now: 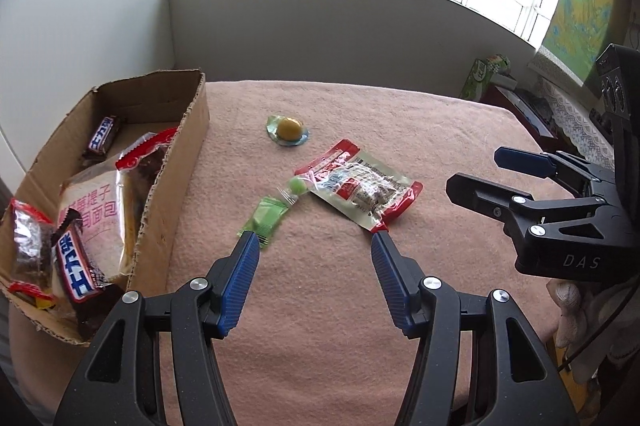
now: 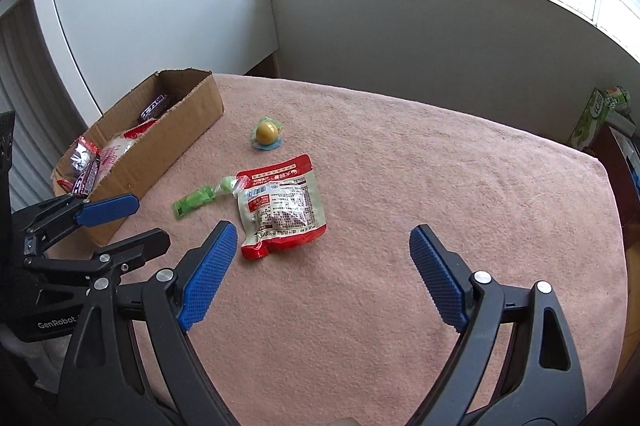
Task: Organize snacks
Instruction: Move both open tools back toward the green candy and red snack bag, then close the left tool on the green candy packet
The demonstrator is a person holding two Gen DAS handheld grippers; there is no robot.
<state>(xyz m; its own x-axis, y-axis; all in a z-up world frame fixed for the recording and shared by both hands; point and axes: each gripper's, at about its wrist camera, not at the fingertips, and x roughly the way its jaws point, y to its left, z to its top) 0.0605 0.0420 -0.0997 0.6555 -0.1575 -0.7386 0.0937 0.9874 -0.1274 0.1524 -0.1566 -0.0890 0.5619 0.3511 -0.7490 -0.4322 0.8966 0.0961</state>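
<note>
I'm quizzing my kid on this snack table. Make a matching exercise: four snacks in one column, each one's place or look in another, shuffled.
1. bread pack
2. yellow candy
3. red pouch
4. green sachet

a. flat on the cloth, largest loose item
b. inside the box
c. round, farthest loose item from the cameras
d. by the left hand-held gripper fingertip

Pairs: 1-b, 2-c, 3-a, 4-d

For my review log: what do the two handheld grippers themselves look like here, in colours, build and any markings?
Both match: the left gripper and the right gripper have matte black angular linkage arms with cut-out openings and silver pivot screws. Their fingers carry blue pads with a fine gridded texture. White lettering shows on the bodies: "DAS" on the right, "GenRobot" on the left. No sleeves visible.
</note>
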